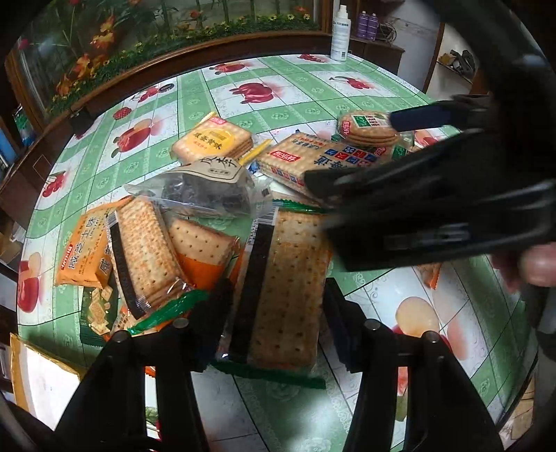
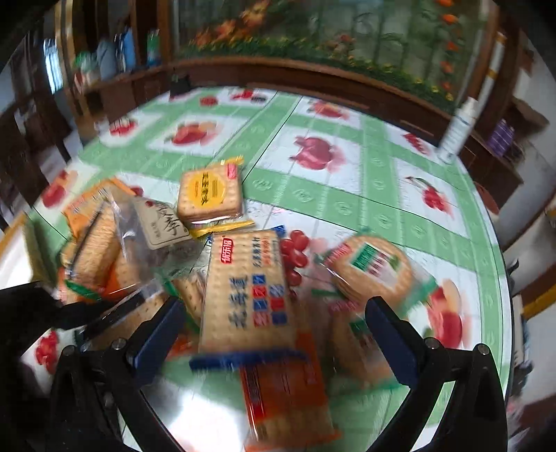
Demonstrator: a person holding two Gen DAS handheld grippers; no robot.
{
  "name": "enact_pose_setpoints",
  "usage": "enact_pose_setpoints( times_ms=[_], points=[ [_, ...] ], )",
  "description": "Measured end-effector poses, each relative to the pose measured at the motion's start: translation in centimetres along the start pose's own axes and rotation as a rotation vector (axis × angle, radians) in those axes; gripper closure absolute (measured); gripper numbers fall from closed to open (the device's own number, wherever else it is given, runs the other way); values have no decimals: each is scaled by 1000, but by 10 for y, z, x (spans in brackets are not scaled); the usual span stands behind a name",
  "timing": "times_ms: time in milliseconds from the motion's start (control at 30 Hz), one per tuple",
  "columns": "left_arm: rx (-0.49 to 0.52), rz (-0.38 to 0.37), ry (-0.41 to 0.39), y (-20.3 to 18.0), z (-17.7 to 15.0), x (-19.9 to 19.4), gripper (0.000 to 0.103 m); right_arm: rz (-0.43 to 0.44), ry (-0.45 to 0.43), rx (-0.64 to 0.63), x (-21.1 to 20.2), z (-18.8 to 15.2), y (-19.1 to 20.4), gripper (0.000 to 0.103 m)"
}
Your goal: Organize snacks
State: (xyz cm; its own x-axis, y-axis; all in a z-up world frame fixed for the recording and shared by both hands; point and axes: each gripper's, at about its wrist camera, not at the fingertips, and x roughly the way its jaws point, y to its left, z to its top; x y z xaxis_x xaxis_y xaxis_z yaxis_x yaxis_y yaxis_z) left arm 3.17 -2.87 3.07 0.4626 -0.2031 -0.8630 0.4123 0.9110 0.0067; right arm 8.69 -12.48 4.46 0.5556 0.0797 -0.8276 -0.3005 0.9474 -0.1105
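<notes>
Left gripper (image 1: 274,313): jaws apart, straddling the green-edged cracker pack (image 1: 281,288) near the table's near edge (image 1: 278,410). Right gripper (image 2: 274,333): jaws apart around the blue-trimmed cracker pack (image 2: 246,295). Close squarely on the long sides; crackers probably break under excess pressure.

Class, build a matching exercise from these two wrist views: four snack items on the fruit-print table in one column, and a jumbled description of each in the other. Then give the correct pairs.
Column A
1. square cracker pack
2. round cracker pack
3. clear bag
4. long cracker pack

Column B
a. dark contents under a beige label
b. yellow circle on its top
c. blue and red squares printed on it
d. green and white label, nearest the spray bottle

Pairs: 1-b, 2-d, 3-a, 4-c
</notes>
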Motion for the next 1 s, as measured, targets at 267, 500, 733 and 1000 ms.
enact_pose_setpoints(
  times_ms=[267, 500, 733, 1000],
  points=[
    [-45, -15, 9, 6, 3, 4, 42, 86, 78, 72, 29, -2, -16, 47],
    [-39, 21, -24, 0, -2, -7, 54, 117, 45, 109, 8, -18, -27, 48],
    [-77, 5, -65, 2, -14, -31, 54, 134, -8, 157, -19, -37, -33, 48],
    [-102, 18, -93, 4, -33, -49, 55, 165, -35, 148, -41, -57, -18, 48]
  ],
)
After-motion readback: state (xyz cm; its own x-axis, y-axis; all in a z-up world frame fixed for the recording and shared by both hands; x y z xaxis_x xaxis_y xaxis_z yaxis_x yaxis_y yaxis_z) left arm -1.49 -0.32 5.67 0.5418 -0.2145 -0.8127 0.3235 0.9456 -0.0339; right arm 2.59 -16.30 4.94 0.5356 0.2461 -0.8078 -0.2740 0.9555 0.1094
